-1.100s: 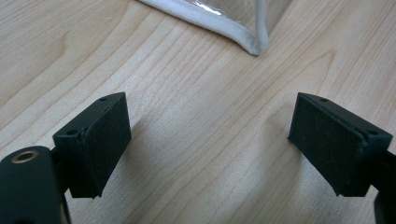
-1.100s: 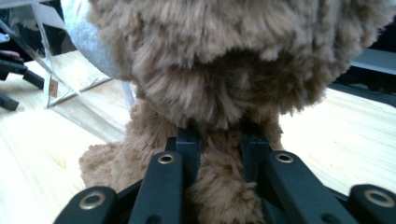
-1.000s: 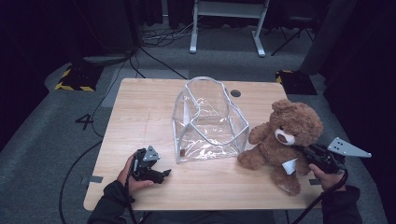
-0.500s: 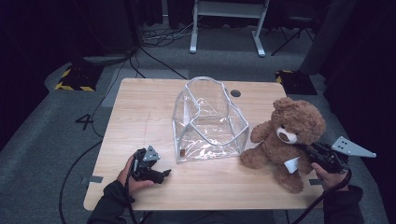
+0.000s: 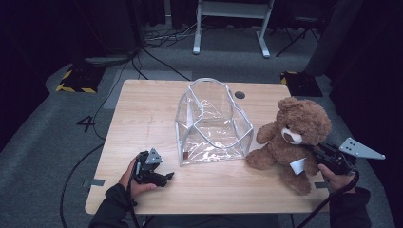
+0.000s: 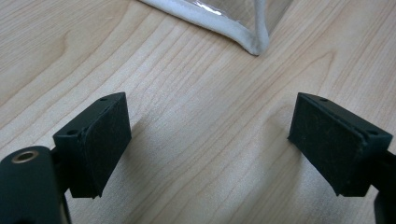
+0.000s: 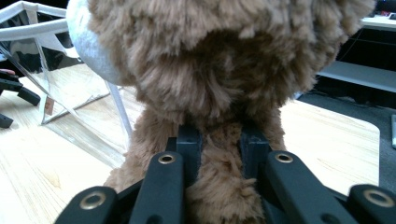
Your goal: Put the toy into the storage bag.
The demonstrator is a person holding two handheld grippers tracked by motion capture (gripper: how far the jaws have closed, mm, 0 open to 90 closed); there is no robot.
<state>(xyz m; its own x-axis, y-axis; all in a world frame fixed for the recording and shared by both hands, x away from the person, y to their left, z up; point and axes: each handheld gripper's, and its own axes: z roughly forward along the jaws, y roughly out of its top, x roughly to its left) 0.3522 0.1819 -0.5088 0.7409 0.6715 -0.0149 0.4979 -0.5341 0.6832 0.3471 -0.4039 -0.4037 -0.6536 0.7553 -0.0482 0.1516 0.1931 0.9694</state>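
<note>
Your brown plush teddy bear (image 5: 294, 135) had shaggy fur, a pale muzzle and a white tag at its hip. It sat upright on the right side of the light wooden counter (image 5: 142, 114), long axis near vertical, head up, muzzle facing the near-left, legs stretched toward the counter's front edge. It sat just beside the right wall of the clear plastic bag with white piping (image 5: 209, 123), which stood open at the counter's middle.

Your right gripper (image 5: 317, 153) came in from the bear's right, at the counter's right edge. In the right gripper view its fingers (image 7: 189, 140) pinched a tuft of the bear's (image 7: 210, 70) fur below the head, fur bulging between them.

Your left gripper (image 5: 159, 176) lay near the counter's front left, well apart from the bear. Its fingers (image 6: 100, 140) were spread wide over bare wood, the bag's corner seam (image 6: 254, 44) just ahead.
</note>
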